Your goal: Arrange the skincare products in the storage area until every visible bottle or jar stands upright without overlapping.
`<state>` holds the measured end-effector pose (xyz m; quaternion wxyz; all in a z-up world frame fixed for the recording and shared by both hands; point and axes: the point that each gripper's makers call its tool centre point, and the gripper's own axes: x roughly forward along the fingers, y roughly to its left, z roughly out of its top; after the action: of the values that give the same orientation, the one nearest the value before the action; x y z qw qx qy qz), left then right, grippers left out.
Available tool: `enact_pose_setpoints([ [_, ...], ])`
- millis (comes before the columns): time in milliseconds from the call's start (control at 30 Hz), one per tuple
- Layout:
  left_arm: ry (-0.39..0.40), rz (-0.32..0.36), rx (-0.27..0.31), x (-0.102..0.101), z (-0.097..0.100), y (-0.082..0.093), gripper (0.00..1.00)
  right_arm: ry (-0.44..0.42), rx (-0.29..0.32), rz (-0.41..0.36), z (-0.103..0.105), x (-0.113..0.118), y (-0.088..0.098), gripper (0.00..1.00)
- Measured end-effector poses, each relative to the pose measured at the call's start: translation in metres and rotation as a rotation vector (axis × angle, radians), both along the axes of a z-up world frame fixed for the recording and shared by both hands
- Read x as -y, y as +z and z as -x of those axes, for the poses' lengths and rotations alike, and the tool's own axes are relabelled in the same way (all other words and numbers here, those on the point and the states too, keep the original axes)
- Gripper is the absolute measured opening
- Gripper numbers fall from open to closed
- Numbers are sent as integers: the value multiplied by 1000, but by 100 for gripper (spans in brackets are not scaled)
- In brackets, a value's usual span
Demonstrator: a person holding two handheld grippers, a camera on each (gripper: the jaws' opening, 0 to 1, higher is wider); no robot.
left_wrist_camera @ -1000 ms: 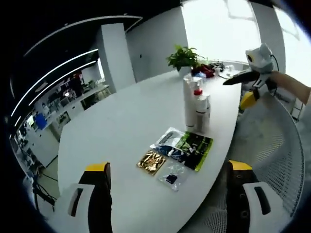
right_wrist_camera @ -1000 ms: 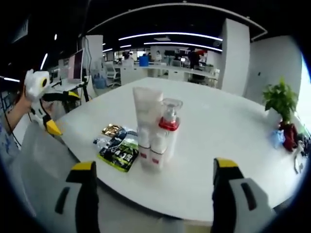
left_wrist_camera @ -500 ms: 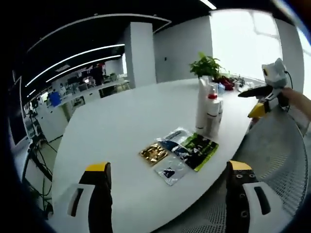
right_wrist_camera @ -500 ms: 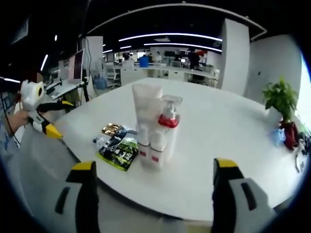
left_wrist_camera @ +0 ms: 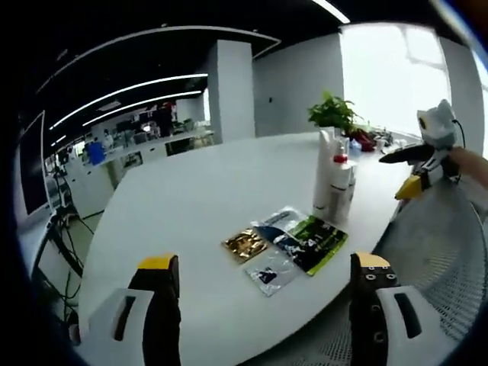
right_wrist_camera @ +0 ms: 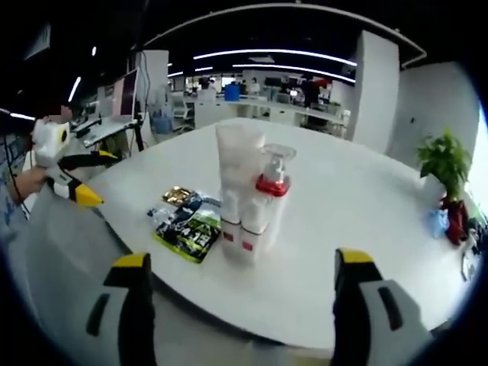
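Several white skincare bottles stand upright in a tight cluster (right_wrist_camera: 248, 206) on the white table (right_wrist_camera: 335, 252): a tall tube (right_wrist_camera: 236, 164), a pump bottle with a red collar (right_wrist_camera: 272, 185), and short ones with red labels in front. In the left gripper view the same cluster (left_wrist_camera: 334, 183) stands at the table's right edge. Flat sachets (left_wrist_camera: 286, 240) lie beside it, green, gold and clear; they also show as sachets (right_wrist_camera: 185, 221). My left gripper (left_wrist_camera: 263, 320) is open and held off the table. My right gripper (right_wrist_camera: 236, 316) is open too, short of the bottles.
A potted plant (left_wrist_camera: 333, 114) and small items stand at the table's far end. A mesh chair back (left_wrist_camera: 442, 259) is below the table edge. Each gripper appears in the other's view: right gripper (left_wrist_camera: 427, 152), left gripper (right_wrist_camera: 65, 171). Office desks lie behind.
The left gripper view has swung a little, bringing more of the office into sight. The right gripper view has shifted slightly toward the bottles. Bottles and sachets stay put.
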<state>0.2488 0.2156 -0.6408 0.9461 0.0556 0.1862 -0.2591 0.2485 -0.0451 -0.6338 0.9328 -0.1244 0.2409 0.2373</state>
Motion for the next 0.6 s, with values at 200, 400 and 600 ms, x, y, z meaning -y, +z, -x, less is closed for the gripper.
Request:
enact_pose_setpoints([
  [200, 12, 16, 11, -1, -2, 1, 90, 0, -25, -17, -1, 1, -3, 100],
  [400, 23, 40, 4, -2, -3, -1, 89, 3, -20, -16, -1, 0, -3, 100],
  [600, 17, 37, 6, -1, -2, -2, 87, 14, -21, -30, -1, -1, -3, 99],
])
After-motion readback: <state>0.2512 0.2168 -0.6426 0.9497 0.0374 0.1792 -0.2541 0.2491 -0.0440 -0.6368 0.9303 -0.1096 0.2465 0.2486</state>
